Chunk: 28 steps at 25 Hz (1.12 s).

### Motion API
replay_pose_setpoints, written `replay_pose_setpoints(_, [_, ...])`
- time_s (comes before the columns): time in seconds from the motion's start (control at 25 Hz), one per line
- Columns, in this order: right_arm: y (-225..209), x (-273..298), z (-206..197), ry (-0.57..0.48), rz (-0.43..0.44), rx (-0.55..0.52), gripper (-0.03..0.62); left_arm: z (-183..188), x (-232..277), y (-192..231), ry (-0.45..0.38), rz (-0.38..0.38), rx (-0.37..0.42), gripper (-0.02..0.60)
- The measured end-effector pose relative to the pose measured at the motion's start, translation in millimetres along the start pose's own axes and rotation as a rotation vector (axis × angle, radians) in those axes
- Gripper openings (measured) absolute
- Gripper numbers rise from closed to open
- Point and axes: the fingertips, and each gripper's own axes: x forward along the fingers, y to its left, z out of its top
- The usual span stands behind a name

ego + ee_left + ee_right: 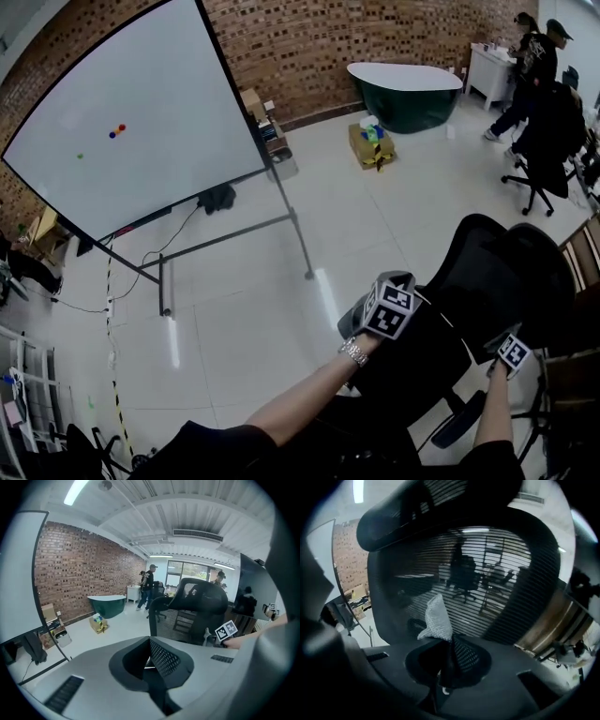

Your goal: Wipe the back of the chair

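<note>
The black mesh office chair [487, 281] stands at the lower right of the head view. In the right gripper view its slatted mesh back [487, 569] fills the frame, very close. My right gripper [450, 641] is shut on a small grey-white cloth [436, 618], whose free end sticks up right in front of the mesh. In the head view that right gripper [511, 349] is low behind the chair back. My left gripper [396, 286] hovers left of the chair, apart from it. Its jaws [150, 643] are shut with nothing in them, and the chair [197, 602] lies ahead.
A large whiteboard [141, 122] on a wheeled stand takes up the left. A green bathtub [408, 89] and a cardboard box [372, 145] sit by the brick wall. People [539, 66] and another office chair [548, 141] are at the far right. Wooden furniture [586, 253] borders the chair.
</note>
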Motion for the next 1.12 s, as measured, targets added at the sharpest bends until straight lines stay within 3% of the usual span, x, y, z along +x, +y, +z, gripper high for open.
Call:
replay_pose_setpoints(0.12, [-45.7, -25.1, -6.1, -0.012, -0.085, 0.03, 0.017, 2.0, 2.2, -10.6, 0.003, -0.045, 0.009, 0.003])
replay_pose_setpoints(0.28, [-37.4, -31.5, -4.8, -0.058, -0.055, 0.109, 0.016, 0.2, 10.2, -21.9, 0.011, -0.079, 0.009, 0.004])
replay_pose_setpoints(0.44, [24.3, -20.5, 2.8, -0.051, 0.022, 0.059, 0.017, 2.5, 17.5, -38.8, 0.014, -0.105, 0.02, 0.003])
replay_pose_setpoints(0.64, [167.1, -4.5, 65.1, -0.143, 0.227, -0.078, 0.017, 1.0, 16.3, -47.0, 0.023, -0.102, 0.039, 0.004])
replay_pose_setpoints(0.76, [250.1, 11.3, 79.0, -0.122, 0.342, -0.138, 0.017, -3.7, 10.2, -39.3, 0.033, -0.088, 0.046, 0.003])
replay_pose_setpoints(0.84, [286.4, 23.2, 78.8, -0.097, 0.361, -0.186, 0.017, -7.9, 2.8, -30.8, 0.039, -0.073, 0.047, 0.003])
replay_pose_setpoints(0.96, [302.1, 38.7, 78.3, -0.061, 0.348, -0.262, 0.017, -12.5, -6.5, -18.9, 0.042, -0.042, 0.042, 0.003])
replay_pose_setpoints(1.12, [253.2, 48.6, 77.4, -0.043, 0.27, -0.254, 0.017, -17.0, -6.4, -4.0, 0.039, -0.003, 0.018, 0.003])
